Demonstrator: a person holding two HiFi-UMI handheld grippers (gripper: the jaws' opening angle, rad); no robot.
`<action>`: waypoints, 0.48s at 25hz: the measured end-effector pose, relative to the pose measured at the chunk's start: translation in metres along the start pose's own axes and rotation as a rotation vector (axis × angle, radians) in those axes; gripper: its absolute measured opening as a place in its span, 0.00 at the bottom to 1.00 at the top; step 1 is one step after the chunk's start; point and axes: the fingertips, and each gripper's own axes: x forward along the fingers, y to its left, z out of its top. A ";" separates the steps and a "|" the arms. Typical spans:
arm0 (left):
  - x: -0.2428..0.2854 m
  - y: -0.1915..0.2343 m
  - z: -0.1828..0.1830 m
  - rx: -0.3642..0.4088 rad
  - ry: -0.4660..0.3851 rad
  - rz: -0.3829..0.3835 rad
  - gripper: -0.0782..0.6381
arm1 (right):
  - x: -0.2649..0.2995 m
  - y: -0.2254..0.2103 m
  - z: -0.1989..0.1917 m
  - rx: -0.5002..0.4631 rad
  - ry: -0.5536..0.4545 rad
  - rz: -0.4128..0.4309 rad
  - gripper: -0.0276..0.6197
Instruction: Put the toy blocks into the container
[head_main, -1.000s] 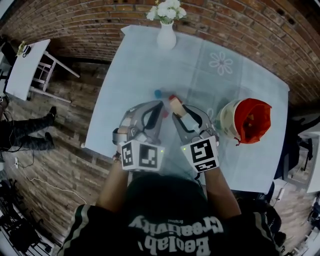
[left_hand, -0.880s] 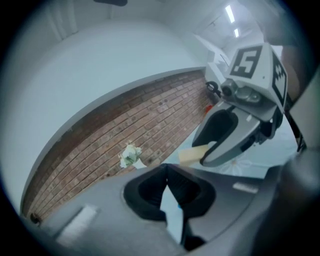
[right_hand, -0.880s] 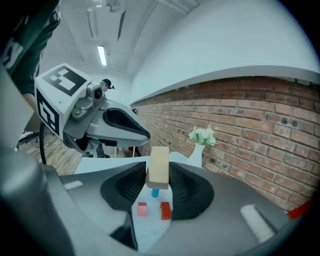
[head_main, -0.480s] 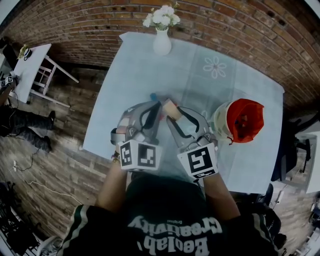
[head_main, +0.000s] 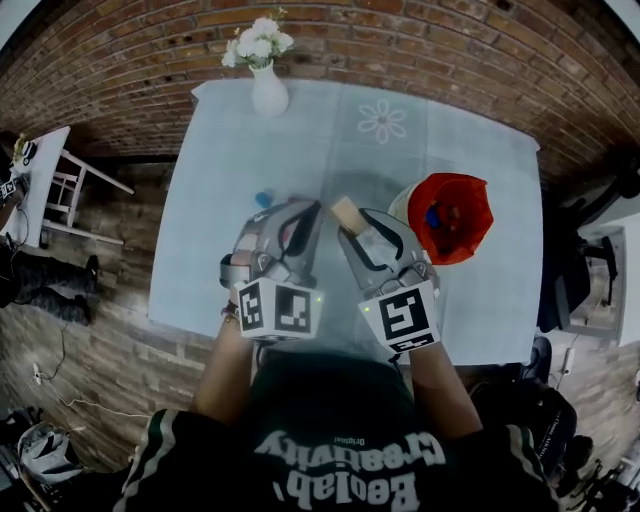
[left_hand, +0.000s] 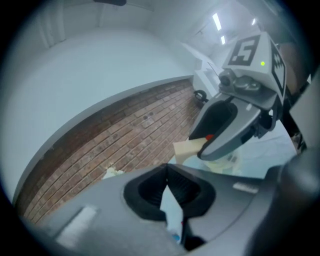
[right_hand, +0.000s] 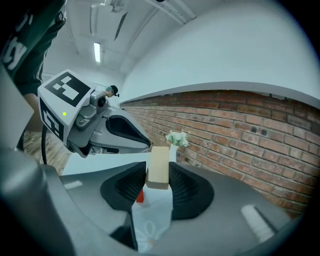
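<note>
Block (head_main: 347, 211) pinched in right gripper (right_hand: 158, 176) | left gripper (left_hand: 167, 171) closed | container (head_main: 478, 215) seemingly near table (head_main: 230, 200) edge

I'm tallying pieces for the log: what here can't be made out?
- Blocks in the bucket: head view, too small and shadowed to count.
- Red bit under the held block: right gripper view, mostly hidden by the right claw.
- Blue piece: head view, too small to tell its shape.

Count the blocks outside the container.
2 sure: beige block in the right gripper; blue block on the table by the left gripper. Red bit at the right jaws may be another.
</note>
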 end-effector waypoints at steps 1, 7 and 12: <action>0.005 -0.006 0.008 0.003 -0.011 -0.012 0.11 | -0.007 -0.008 -0.004 0.004 0.004 -0.018 0.27; 0.040 -0.045 0.050 0.018 -0.054 -0.062 0.11 | -0.048 -0.054 -0.028 0.027 0.013 -0.088 0.27; 0.064 -0.075 0.077 0.028 -0.069 -0.092 0.11 | -0.077 -0.083 -0.049 0.042 0.023 -0.122 0.27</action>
